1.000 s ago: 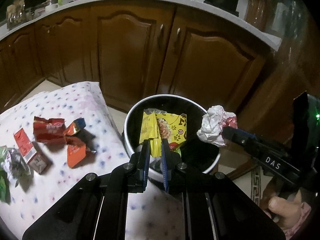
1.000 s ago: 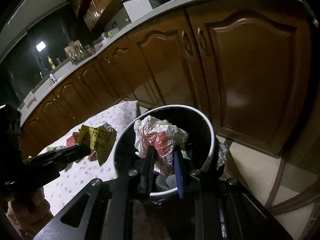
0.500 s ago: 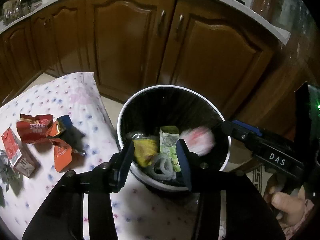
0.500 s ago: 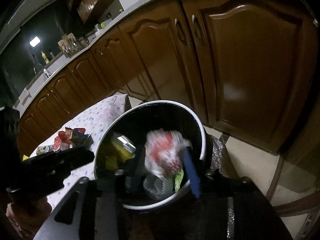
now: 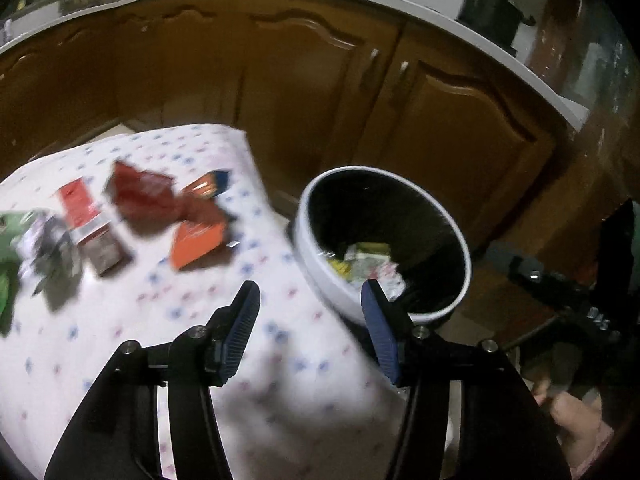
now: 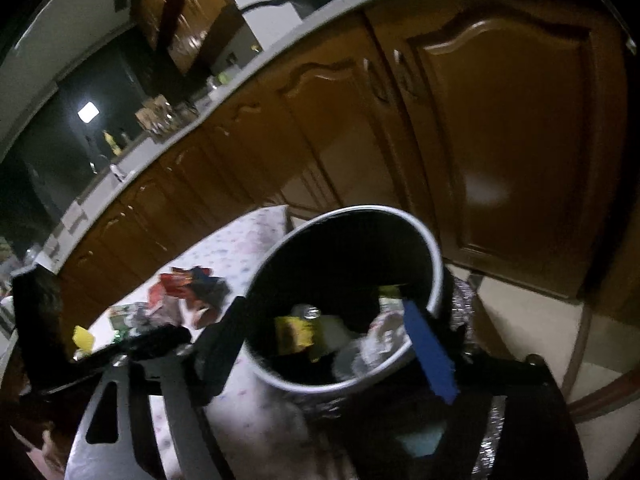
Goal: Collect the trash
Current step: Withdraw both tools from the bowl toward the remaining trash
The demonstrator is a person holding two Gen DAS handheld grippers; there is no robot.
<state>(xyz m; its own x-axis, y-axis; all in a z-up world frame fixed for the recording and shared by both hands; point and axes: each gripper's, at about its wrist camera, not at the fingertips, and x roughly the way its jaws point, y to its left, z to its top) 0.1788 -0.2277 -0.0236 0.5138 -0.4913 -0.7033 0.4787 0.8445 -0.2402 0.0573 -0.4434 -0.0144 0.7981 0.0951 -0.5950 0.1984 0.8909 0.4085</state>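
A round bin with a white rim [image 5: 460,252] stands beside the table and holds a yellow wrapper [image 6: 294,332] and crumpled white paper [image 6: 380,340]. My left gripper [image 5: 310,308] is open and empty, above the table's right edge next to the bin. My right gripper [image 6: 324,344] is open and empty just above the bin [image 6: 438,276]. On the cloth lie red wrappers [image 5: 144,200], an orange packet [image 5: 196,244], a small red and brown carton [image 5: 90,226] and green and silver scraps [image 5: 24,240].
The table has a white spotted cloth [image 5: 168,320]. Brown kitchen cabinets [image 5: 440,120] stand close behind the bin under a pale counter. The right gripper's body [image 5: 580,308] shows in the left wrist view, right of the bin.
Both grippers opened and dropped their loads: the yellow wrapper and the crumpled paper fell into the bin. The left gripper has since swung left over the table.
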